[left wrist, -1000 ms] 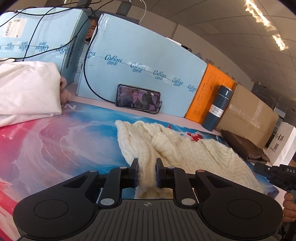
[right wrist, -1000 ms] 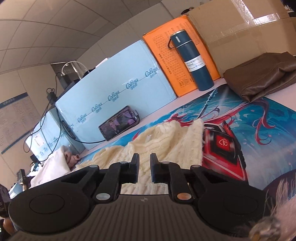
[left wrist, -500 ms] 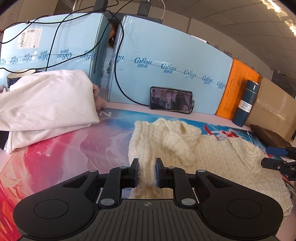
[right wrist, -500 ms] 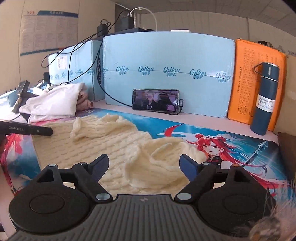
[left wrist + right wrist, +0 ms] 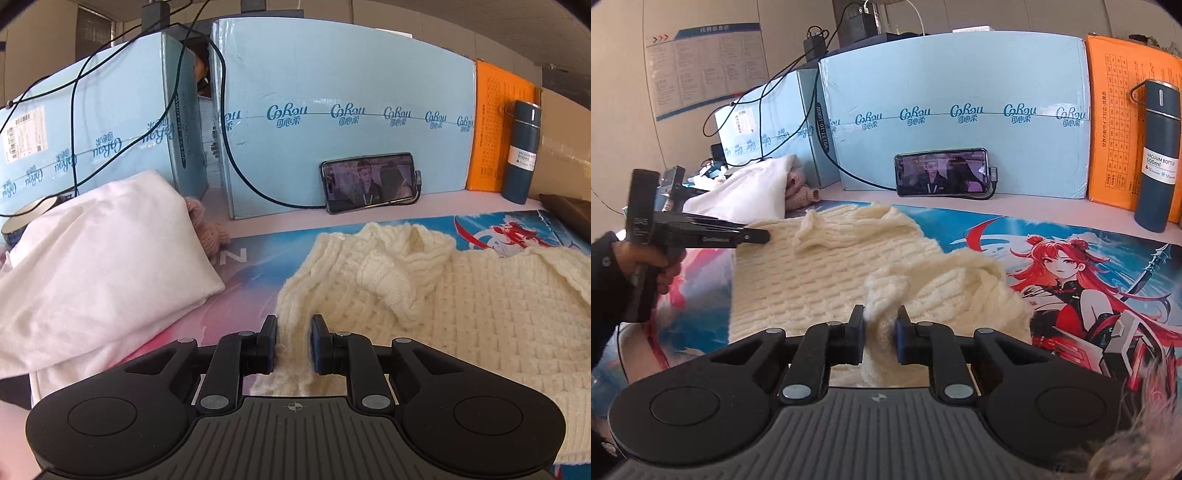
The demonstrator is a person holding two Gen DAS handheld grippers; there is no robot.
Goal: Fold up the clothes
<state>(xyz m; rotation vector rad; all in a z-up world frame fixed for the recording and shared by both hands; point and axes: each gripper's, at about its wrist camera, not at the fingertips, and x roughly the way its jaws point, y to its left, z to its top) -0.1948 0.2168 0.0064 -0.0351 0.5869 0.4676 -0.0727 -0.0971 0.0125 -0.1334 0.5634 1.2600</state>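
On the printed desk mat [image 5: 1015, 236], toward its middle and left part, the cream knit sweater [image 5: 798, 280] is lying spread but not flat: the collar end is bunching near the mat's far edge, and a sleeve or hem portion is lying rumpled over the body on the right side.

The left gripper [image 5: 293, 345] is pinching the sweater's left near edge, its jaws narrowed onto a ridge of knit. The right gripper [image 5: 880, 334] is likewise clamping a raised fold of knit at the near right edge, its jaws drawn in on the fabric. In the right wrist view, the left gripper is reaching the sweater's left edge from the side, held in the person's hand [image 5: 657, 269].

Judgement: both corners are being held for a fold or a straightening pull; the pictures are not settling which.

For good execution:
- Be keeping both grips level, so the knit is lifting as one edge and not twisting.
- Be moving slowly; chunky knit is stretching readily and may be slipping from narrow pads.
- Be watching the rumpled sleeve, which may be getting trapped inside any fold.

Beyond the mat's left edge, a folded white garment [image 5: 96, 266] is lying stacked. Against the blue boxes [image 5: 953, 122] at the far edge, a phone [image 5: 942, 171] is leaning, and a bottle [image 5: 1158, 158] is standing at the far right corner.
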